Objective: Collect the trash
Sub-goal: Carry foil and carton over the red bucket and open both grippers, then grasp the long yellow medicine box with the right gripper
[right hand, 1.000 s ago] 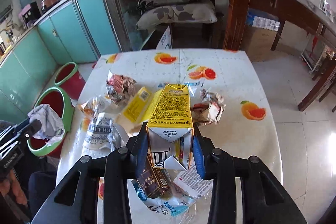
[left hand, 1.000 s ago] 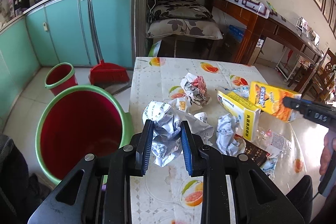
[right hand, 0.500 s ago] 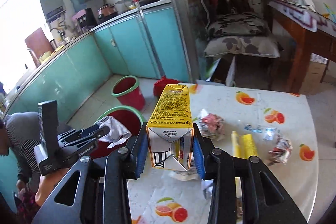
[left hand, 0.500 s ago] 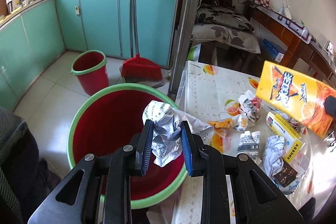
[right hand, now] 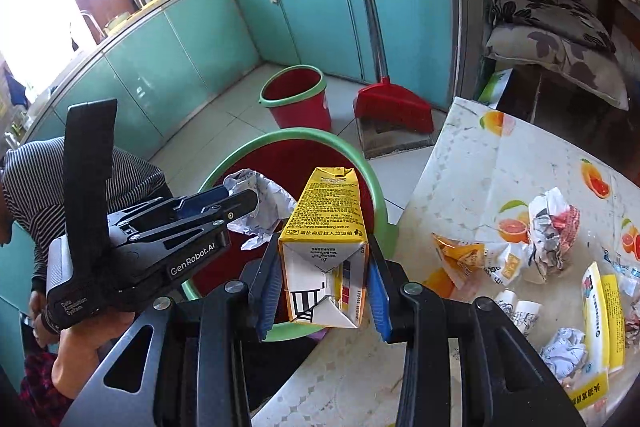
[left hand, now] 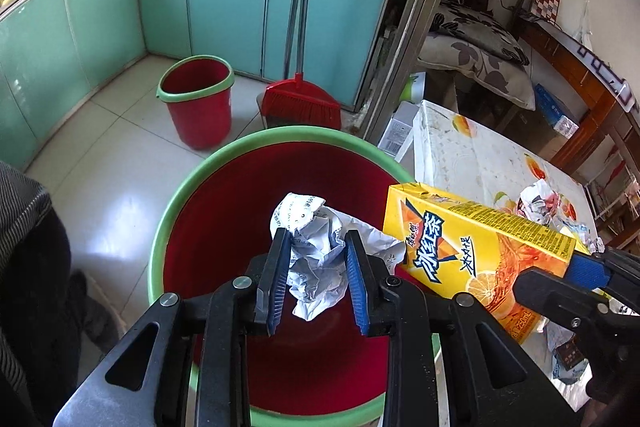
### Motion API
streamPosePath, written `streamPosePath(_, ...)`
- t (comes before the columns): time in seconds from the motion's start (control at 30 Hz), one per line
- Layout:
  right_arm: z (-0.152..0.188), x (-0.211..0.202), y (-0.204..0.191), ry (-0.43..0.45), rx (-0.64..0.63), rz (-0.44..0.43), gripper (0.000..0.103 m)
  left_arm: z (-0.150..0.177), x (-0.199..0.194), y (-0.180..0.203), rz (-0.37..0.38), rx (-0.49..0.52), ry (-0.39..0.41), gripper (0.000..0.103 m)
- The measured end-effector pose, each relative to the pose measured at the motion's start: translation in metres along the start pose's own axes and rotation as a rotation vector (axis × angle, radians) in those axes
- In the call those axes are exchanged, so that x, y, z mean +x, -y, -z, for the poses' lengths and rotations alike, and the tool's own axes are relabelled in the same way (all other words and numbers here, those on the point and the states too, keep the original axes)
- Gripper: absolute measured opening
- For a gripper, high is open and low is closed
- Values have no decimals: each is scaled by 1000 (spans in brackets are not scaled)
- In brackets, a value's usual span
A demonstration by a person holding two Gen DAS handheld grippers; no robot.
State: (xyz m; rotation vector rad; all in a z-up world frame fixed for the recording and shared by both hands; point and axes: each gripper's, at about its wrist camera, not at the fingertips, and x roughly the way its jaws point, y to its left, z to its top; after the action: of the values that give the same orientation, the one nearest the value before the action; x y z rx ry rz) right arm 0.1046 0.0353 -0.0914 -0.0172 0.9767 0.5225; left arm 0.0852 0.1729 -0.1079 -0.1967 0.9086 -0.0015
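My left claw (left hand: 318, 279) clamps the crumpled paper (left hand: 320, 259) over the big red bucket (left hand: 224, 187) — my right claw (right hand: 320, 291) grips the yellow drink carton (right hand: 326, 243) just beside, at its rim.

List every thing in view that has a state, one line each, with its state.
Left gripper: jaws shut on crumpled paper, over the large red bucket.
Right gripper: jaws shut on yellow drink carton.
Large red bucket: nothing visible inside.
Small red bucket: upright on the floor.
Broom: leaning against the cabinets.
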Motion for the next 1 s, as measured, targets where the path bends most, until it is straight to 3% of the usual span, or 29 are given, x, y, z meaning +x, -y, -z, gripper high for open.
streamPosePath(0.1,0,13,-2,-16,-7,1,36,-1,4,-3,-16,-23,1,36)
streamPosePath(0.23,3,15,1,-14,-6,17,38,-1,5,-8,-26,-40,19,70)
streamPosePath(0.4,4,2,5,19,6,14,51,-2,2,-6,-47,-24,31,79)
streamPosePath(0.7,25,-61,30,100,79,13,52,1,-27,23,-39,33,85,80)
streamPosePath(1.0,78,-149,112,123,161,210,56,18,-50,96,94,139,91,81)
